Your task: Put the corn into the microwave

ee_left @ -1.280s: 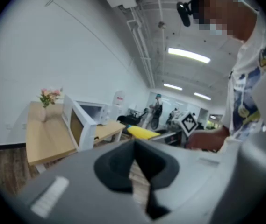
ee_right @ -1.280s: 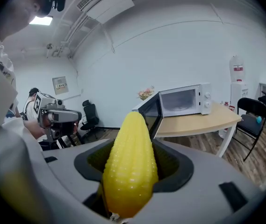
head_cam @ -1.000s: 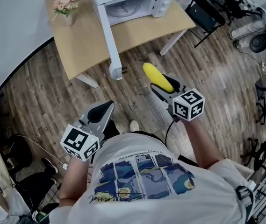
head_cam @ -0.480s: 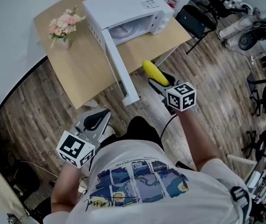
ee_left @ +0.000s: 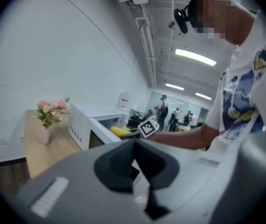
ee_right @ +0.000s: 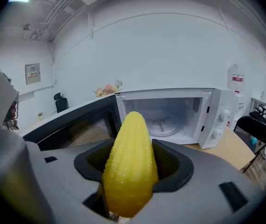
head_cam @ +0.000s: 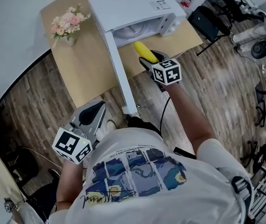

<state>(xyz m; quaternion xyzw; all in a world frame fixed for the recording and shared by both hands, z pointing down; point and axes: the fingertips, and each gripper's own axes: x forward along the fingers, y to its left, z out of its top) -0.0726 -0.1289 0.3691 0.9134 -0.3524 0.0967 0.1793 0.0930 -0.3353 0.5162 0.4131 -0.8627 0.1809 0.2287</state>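
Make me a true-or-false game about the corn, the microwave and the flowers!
1. The right gripper holds the yellow corn. True.
2. The microwave has its door shut. False: the door stands wide open.
3. The corn lies inside the microwave. False: it is between the right gripper's jaws, outside, in front of the opening.
4. Pink flowers stand on the table beside the microwave. True.
5. The left gripper holds a cup. False: its jaws are together with nothing between them.
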